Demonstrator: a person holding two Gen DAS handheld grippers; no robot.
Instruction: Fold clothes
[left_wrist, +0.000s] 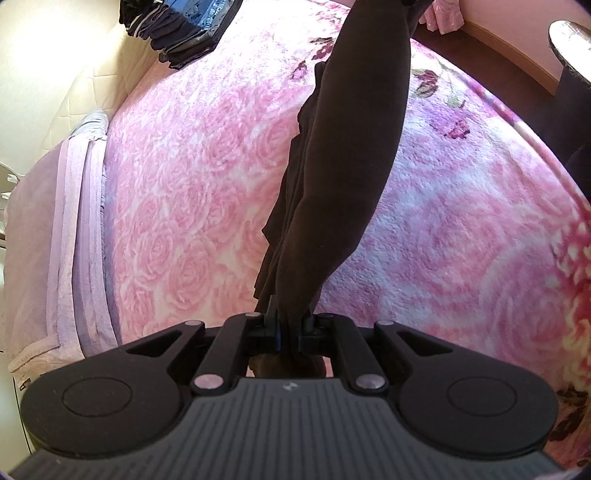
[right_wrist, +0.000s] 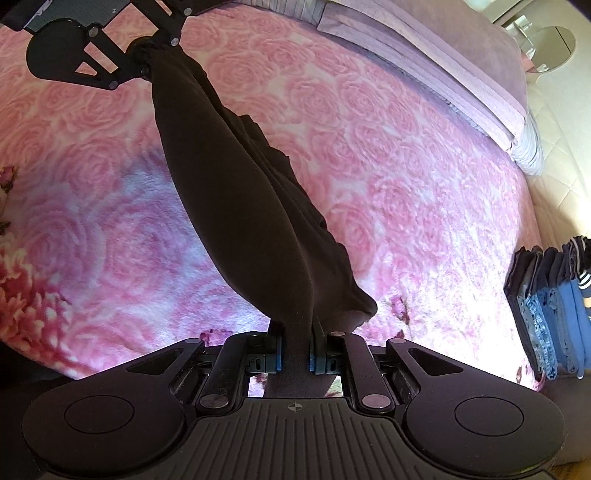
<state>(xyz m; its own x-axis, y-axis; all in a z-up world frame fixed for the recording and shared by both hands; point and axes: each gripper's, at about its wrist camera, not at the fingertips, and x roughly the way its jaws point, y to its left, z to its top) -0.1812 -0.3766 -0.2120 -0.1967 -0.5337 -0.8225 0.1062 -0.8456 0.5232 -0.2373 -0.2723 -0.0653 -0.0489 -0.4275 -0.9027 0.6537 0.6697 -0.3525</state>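
A dark brown garment (left_wrist: 351, 155) hangs stretched between my two grippers above a pink rose-patterned blanket (left_wrist: 192, 177). My left gripper (left_wrist: 290, 325) is shut on one end of it. My right gripper (right_wrist: 295, 350) is shut on the other end of the garment (right_wrist: 243, 206). In the right wrist view the left gripper (right_wrist: 147, 59) shows at the top left, clamped on the far end. The cloth sags in loose folds along one side, held off the blanket (right_wrist: 406, 192).
A stack of folded dark and blue clothes (left_wrist: 177, 26) sits at the far corner of the bed, also seen in the right wrist view (right_wrist: 550, 310). A folded lilac blanket (left_wrist: 74, 236) lies along the bed's edge. A wooden bed frame (left_wrist: 517, 55) runs at the upper right.
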